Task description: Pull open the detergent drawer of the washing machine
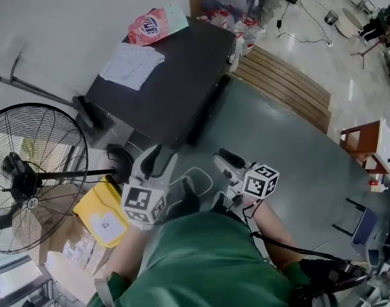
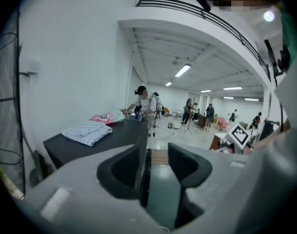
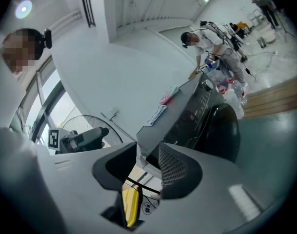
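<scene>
The washing machine (image 1: 175, 88) is a dark box against the white wall, seen from above; a folded checked cloth (image 1: 132, 64) and a pink bag (image 1: 148, 25) lie on its top. Its dark front with control panel (image 3: 199, 106) and round door (image 3: 226, 130) faces the right gripper view. I cannot make out the detergent drawer. My left gripper (image 1: 153, 162) and right gripper (image 1: 228, 162) hang side by side short of the machine's front, touching nothing. Both stand slightly open, with only floor or background showing in the narrow gaps of the left gripper (image 2: 158, 155) and right gripper (image 3: 148, 155).
A large black floor fan (image 1: 28, 178) stands left of the machine, a yellow bag (image 1: 105, 213) on cardboard beside it. A wooden pallet (image 1: 287, 85) lies right of the machine, with bottles (image 1: 246, 37) at its far end. A brown stool (image 1: 364, 142) is at the right. People work in the background.
</scene>
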`<move>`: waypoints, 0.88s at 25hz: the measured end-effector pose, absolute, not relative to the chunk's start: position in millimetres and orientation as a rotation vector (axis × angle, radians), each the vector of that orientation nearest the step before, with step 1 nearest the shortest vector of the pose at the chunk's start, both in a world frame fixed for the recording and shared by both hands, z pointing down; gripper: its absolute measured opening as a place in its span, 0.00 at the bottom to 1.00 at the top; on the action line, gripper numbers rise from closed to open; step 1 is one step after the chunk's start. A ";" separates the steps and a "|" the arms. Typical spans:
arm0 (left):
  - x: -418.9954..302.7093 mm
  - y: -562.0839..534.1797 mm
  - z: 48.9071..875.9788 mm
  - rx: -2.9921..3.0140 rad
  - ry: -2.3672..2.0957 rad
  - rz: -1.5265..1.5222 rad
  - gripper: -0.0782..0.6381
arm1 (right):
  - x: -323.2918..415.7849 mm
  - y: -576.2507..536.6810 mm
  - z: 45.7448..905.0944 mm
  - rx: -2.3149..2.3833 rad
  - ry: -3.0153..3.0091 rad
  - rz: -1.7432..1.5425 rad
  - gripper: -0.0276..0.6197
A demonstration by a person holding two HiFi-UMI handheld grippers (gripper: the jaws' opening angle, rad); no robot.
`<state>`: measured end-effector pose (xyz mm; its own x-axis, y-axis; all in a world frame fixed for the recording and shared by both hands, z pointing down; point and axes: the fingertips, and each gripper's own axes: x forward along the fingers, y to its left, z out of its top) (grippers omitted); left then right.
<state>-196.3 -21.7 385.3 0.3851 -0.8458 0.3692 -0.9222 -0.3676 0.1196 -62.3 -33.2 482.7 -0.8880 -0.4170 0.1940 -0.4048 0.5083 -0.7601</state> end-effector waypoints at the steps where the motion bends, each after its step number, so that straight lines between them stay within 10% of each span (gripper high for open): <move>1: -203.2 -27.9 386.8 2.349 -1.534 0.354 0.36 | -66.4 -39.7 490.3 -0.753 2.669 -1.408 0.23; 22: -201.7 -86.0 447.9 2.344 -1.350 0.567 0.36 | -135.4 -85.5 601.6 -0.304 2.438 -1.648 0.36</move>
<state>-201.7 -86.0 447.9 0.4586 -0.7234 0.5161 -0.8749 -0.4693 0.1197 -135.4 -85.5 601.6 -0.9623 -0.2695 -0.0366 -0.0665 0.3636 -0.9292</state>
